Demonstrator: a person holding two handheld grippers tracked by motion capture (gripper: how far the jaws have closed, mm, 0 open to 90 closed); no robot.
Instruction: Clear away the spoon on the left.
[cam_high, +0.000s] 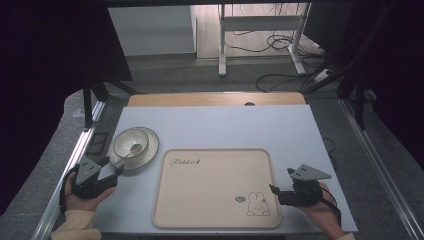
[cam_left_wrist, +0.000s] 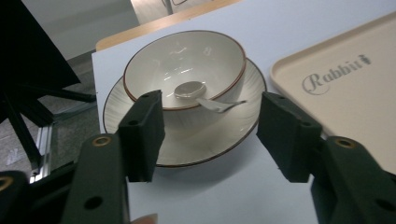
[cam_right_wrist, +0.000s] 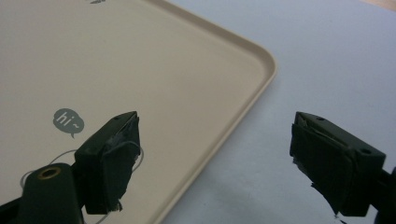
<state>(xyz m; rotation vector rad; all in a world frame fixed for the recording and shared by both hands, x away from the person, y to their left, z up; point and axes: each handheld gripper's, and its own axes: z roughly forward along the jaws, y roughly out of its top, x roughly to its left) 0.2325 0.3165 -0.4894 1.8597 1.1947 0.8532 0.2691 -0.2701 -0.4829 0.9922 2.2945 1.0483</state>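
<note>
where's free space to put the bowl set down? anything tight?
Free: the whole tray, bare apart from its print; the white table strip between the tray's far rim and the wooden edge; the strip right of the tray up to the right gripper. Tight: the near-left corner, where bowl, spoon, plate and left gripper bunch up.

In the left gripper view, we lose the near rim of the plate (cam_left_wrist: 184, 154) behind the black jaws, and the tray (cam_left_wrist: 355, 93) runs off at three o'clock. In the right gripper view, the tray's printed rabbit sits mostly hidden at seven o'clock behind a jaw.
</note>
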